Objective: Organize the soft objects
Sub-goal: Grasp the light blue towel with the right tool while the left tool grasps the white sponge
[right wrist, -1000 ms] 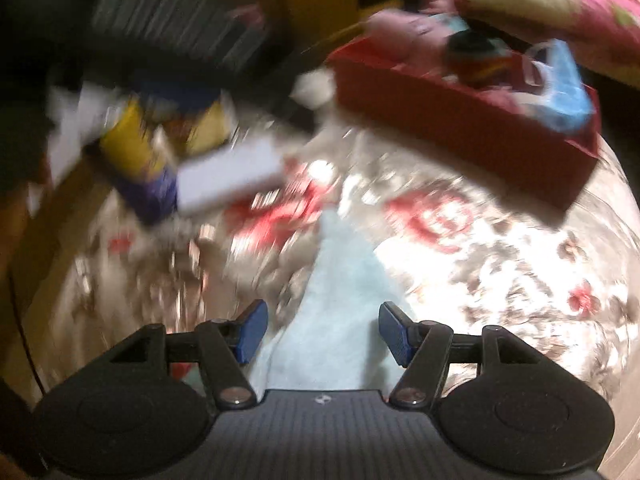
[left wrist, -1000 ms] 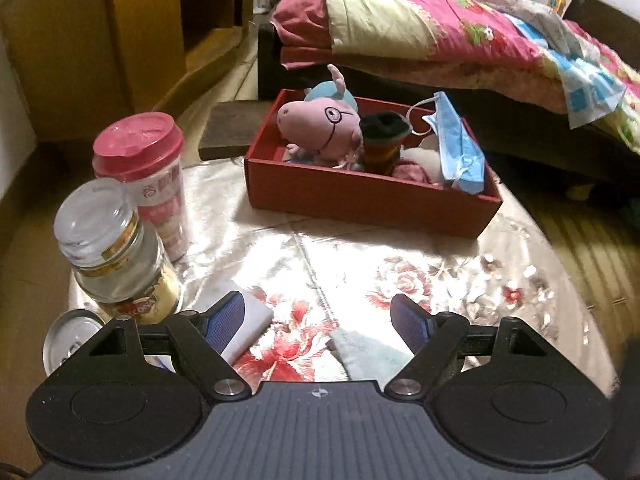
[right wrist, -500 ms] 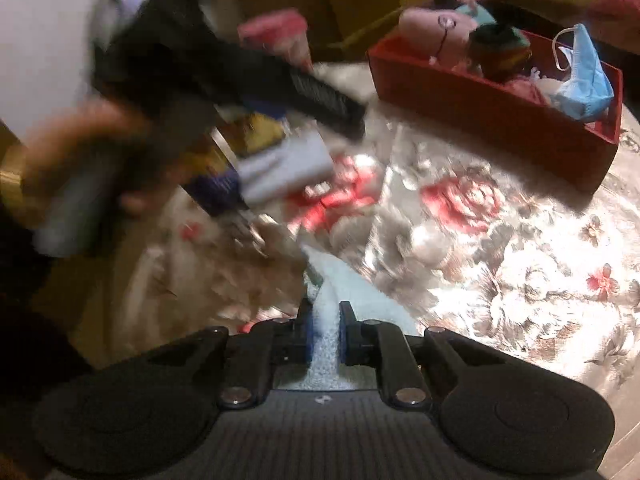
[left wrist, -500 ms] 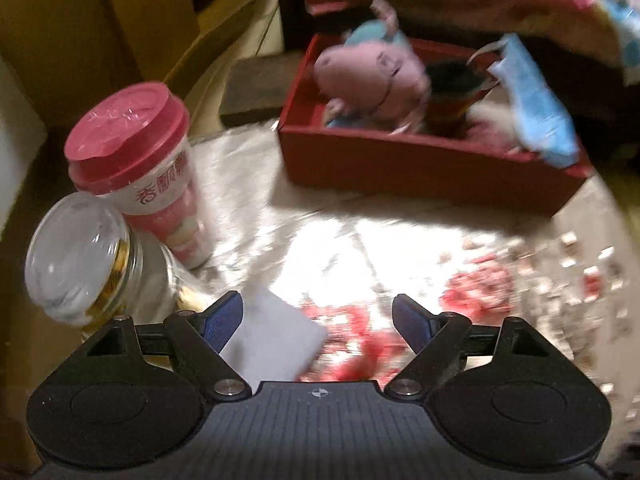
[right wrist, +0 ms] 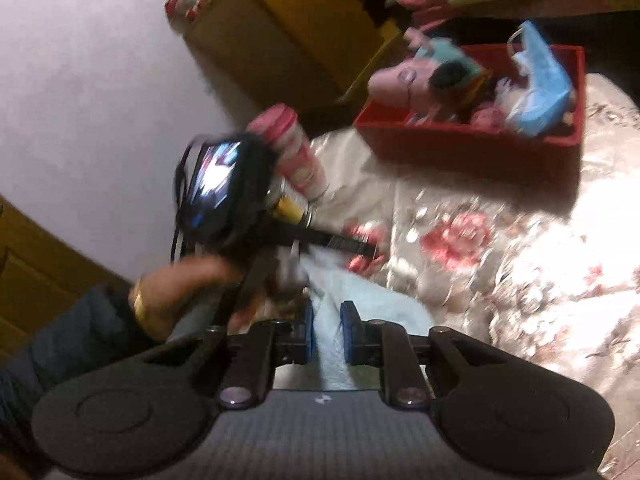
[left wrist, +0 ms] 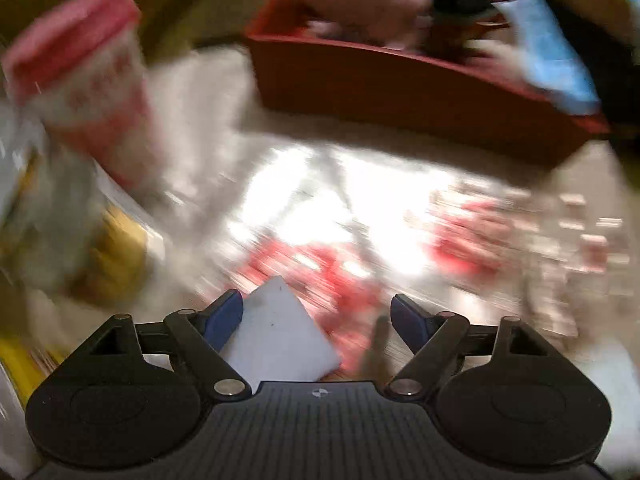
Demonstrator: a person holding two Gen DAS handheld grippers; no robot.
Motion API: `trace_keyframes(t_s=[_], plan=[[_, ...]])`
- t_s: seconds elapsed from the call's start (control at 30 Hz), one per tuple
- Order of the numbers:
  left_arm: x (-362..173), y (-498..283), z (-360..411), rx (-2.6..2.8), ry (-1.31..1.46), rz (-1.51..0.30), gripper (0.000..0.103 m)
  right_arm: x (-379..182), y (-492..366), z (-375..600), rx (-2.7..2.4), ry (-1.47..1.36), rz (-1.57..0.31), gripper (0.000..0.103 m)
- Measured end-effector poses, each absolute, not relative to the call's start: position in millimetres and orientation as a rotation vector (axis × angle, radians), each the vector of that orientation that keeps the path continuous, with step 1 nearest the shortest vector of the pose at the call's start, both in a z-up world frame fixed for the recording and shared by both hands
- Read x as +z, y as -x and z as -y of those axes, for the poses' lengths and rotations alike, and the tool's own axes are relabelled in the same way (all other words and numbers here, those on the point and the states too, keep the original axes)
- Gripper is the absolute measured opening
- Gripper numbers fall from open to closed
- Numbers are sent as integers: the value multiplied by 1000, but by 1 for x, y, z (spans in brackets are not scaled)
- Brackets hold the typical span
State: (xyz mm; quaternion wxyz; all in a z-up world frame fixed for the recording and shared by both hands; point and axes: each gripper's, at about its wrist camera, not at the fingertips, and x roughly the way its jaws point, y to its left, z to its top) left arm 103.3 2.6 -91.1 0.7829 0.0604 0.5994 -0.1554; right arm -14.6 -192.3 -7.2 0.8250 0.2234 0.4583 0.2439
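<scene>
The right gripper (right wrist: 327, 330) is closed on a fold of the pale blue cloth (right wrist: 352, 300), which lies on the flowered table (right wrist: 520, 280) just in front of it. The left gripper (left wrist: 316, 312) has its jaws wide and closing a little, with a white sponge block (left wrist: 280, 340) against its left pad; nothing is pressed yet.

At about 1 o'clock in the right view, the red box (right wrist: 472, 140) already holds a pink plush toy (right wrist: 400, 80), a blue face mask (right wrist: 540, 80) and other soft things. So most seems sorted; the cloth and the sponge are left.

The left view is strongly blurred. The pink-lidded cup (left wrist: 76, 64) and the jar (left wrist: 60, 220) at 10 o'clock are only smears, and the person's hand (right wrist: 180, 288) hides part of the cloth.
</scene>
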Motion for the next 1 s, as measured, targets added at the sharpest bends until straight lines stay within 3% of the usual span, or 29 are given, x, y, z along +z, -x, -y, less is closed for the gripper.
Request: trace_keyframes(t_s=[0.13, 0.27, 0.57, 0.63, 0.7, 0.8, 0.97, 1.0], plan=[[-68, -81, -9, -458, 52, -1298, 73, 12, 15, 215, 474, -528, -892, 0], [-54, -64, 1, -372, -313, -1147, 79, 23, 15, 226, 434, -519, -845, 0], [-94, -26, 10, -595, -633, -1190, 75, -20, 12, 200, 421, -322, -1041, 0], [-101, -21, 12, -605, -703, -1159, 79, -25, 9, 204, 412, -335, -1048, 0], [-98, -26, 5, -610, -659, -1182, 60, -31, 6, 204, 413, -332, -1072, 1], [-92, -32, -9, -559, -615, -1194, 51, -44, 3, 197, 411, -305, -1120, 11], [-81, -28, -29, -504, -452, -1203, 45, -66, -1, 176, 421, -220, -1177, 25], [-75, -30, -29, -502, -392, -1198, 36, -70, -2, 170, 435, -199, -1183, 26]])
